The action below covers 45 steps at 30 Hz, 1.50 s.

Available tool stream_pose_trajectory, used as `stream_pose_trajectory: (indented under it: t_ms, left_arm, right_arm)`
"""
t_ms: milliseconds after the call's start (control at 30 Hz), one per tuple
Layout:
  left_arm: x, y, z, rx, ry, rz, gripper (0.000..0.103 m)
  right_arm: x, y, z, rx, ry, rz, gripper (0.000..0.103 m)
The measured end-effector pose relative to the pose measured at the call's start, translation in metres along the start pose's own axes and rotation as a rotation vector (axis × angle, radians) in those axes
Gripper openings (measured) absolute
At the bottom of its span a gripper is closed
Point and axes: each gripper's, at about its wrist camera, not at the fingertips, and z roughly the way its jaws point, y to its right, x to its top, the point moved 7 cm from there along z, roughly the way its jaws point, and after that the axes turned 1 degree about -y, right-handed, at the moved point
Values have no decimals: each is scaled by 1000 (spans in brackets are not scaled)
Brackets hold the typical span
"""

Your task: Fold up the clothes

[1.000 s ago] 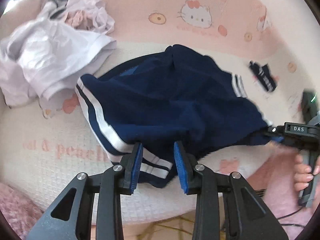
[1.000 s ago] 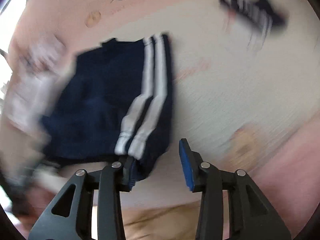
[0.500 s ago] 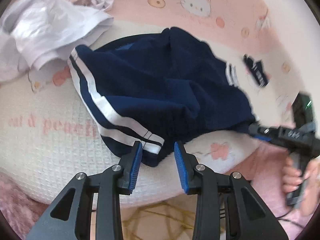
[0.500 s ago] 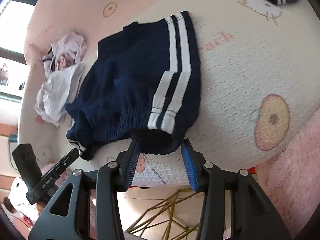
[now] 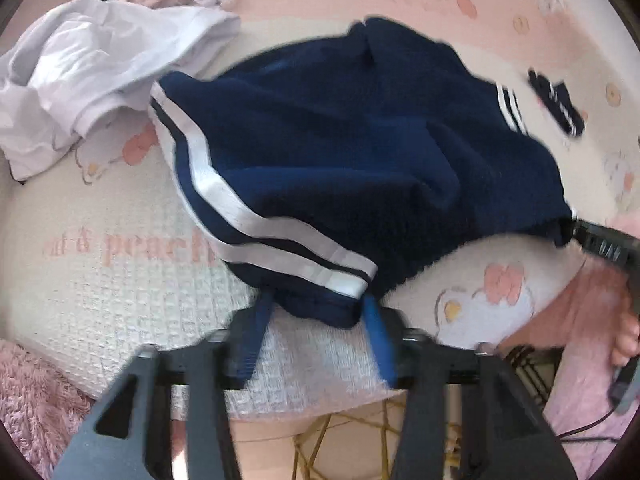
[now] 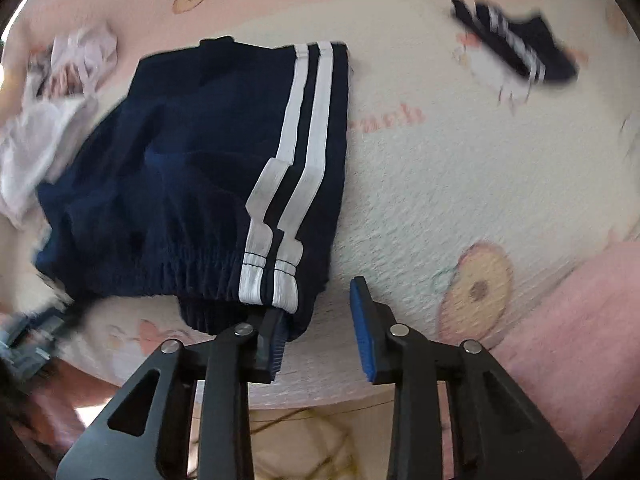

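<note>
Navy shorts [image 5: 340, 152] with two white side stripes lie crumpled on a cream and pink printed blanket [image 5: 132, 280]. My left gripper [image 5: 318, 336] is open at the near edge, and the striped waistband corner sits between its blue pads. In the right wrist view the shorts [image 6: 192, 168] lie to the left. My right gripper [image 6: 320, 336] is open, and the other waistband corner rests against its left finger [image 6: 274, 344] only. The right gripper [image 5: 600, 240] also shows at the right of the left wrist view, touching the shorts' far corner.
A heap of white clothes [image 5: 92, 64] lies at the back left. A small navy striped piece [image 6: 516, 48] lies at the back right. A pink fuzzy cover [image 6: 580, 320] borders the blanket on the right. A person's hand [image 5: 624, 340] holds the right gripper's handle.
The left gripper's fingers have spread wider and now straddle the striped waistband corner. The right gripper has shifted right, so its waistband corner now sits at the left finger instead of between both.
</note>
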Motion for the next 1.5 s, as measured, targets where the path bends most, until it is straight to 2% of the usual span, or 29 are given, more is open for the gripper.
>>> stream_pose_trajectory:
  t_ms: [67, 133, 200, 267, 333, 400, 467, 533, 700, 833, 967, 1033, 1067, 1167, 1200, 1267, 1400, 1467, 1500]
  left_arm:
    - [4, -5, -5, -18, 26, -33, 30]
    - [8, -11, -10, -11, 53, -58, 21]
    - [12, -14, -19, 5, 96, -69, 16]
    - [16, -14, -32, 50, 153, -62, 13]
    - [19, -15, -38, 48, 179, -65, 11]
    - [16, -15, -34, 25, 157, -81, 11]
    - [10, -18, -19, -4, 91, -110, 12]
    - [7, -19, -7, -32, 32, -136, 12]
    - [9, -24, 0, -71, 20, -196, 12]
    - [10, -24, 6, -95, 13, -217, 14]
    - [10, -24, -1, -116, 35, -228, 14]
    - [13, -20, -22, -167, 84, -215, 13]
    - [24, -13, -44, -193, 145, -183, 13]
    - [43, 4, -113, -225, 290, -88, 13]
    - [48, 8, -129, -243, 314, -72, 13]
    - [64, 23, -187, -300, 414, -4, 13]
    - [94, 47, -252, -267, 543, 124, 13]
    - [99, 43, -254, -254, 518, 132, 13]
    - [106, 43, -235, -242, 474, 125, 13]
  right_arm:
    - [2, -2, -4, -54, 28, -45, 29]
    - [1, -5, -7, -32, 31, -59, 29]
    - [1, -8, -9, -11, 34, -73, 29]
    - [0, -11, -12, 11, 37, -87, 31]
    - [0, -14, -14, 32, 40, -101, 33]
    - [-6, -15, -7, 88, -8, -86, 33]
    - [-11, -16, 1, 141, -63, -69, 33]
    - [-8, -17, -1, 126, -55, -91, 31]
    - [-6, -22, -3, 31, -14, -165, 31]
    - [-2, -21, -2, 71, -9, -139, 31]
    - [4, -11, -7, 61, 21, -116, 19]
    - [14, -2, -24, -15, 100, -128, 17]
    - [19, 1, -35, -29, 141, -124, 17]
    - [41, 8, -88, -36, 288, -93, 17]
    - [51, 4, -105, -33, 330, -87, 17]
    - [76, -15, -137, -9, 409, -71, 17]
    - [92, -19, -204, 113, 514, -31, 17]
    - [90, -25, -225, 143, 539, -25, 17]
    - [90, -26, -225, 145, 535, -25, 17]
